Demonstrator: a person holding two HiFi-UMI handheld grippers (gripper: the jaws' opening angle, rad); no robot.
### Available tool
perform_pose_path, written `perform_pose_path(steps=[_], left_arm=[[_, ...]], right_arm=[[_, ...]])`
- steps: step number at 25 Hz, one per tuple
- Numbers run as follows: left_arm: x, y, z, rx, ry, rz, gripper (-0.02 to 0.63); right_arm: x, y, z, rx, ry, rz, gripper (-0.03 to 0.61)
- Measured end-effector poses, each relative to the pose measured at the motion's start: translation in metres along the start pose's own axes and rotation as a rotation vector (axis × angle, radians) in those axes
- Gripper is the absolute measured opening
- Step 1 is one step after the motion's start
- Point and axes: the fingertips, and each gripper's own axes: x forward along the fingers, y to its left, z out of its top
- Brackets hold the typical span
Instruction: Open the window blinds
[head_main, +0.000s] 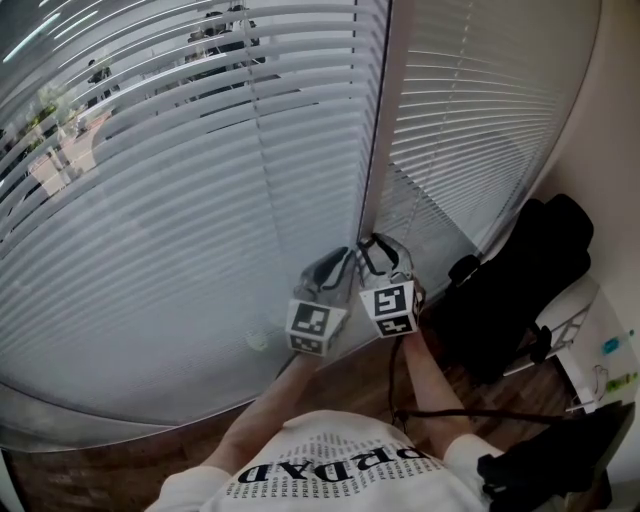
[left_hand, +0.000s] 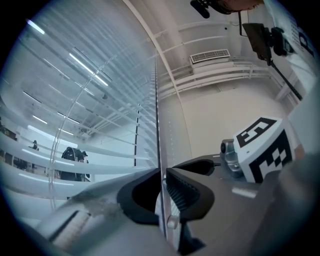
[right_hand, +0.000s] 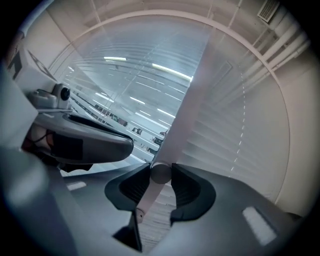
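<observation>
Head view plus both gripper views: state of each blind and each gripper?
Left blind: lowered, slats part-tilted, outside shows through the upper gaps.
Right blind: lowered, slats closed.
Left gripper: shut on thin cord.
Right gripper: shut on white wand.

Daylight enters through the far blinds (head_main: 200, 200), with glare on the upper left slats. The near floor (head_main: 120, 465) is dim. All 3 views bend strongly at the edges. The wand (right_hand: 160, 173) is soft in both gripper views.
</observation>
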Motion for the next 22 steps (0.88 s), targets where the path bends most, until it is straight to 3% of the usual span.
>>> perform_pose_path(steps=[4,8,11,22], left_arm=[[-0.0019,-0.0002,-0.0039,-0.006,-0.002,0.003,0.026],[-0.0004,0.0008,0.0034,-0.006,0.000,0.005,0.025],[0.0017,0.0011,0.0045,-0.009,0.001,0.004,0.023],[0.0012,0.0010,0.0041,-0.012,-0.001,0.002,0.020]], right_arm=[[-0.0004,0.0009,-0.0052,0.079,0.010,0.000,0.140],[0.0007,-0.0047,-0.0068,0.287,0.004,0.025,0.137],[0.0019,-0.0077,-0.0089,0.384,0.004,0.040,0.135],[0.0023,-0.0071,-0.0095,0.453,-0.001,0.045,0.135]])
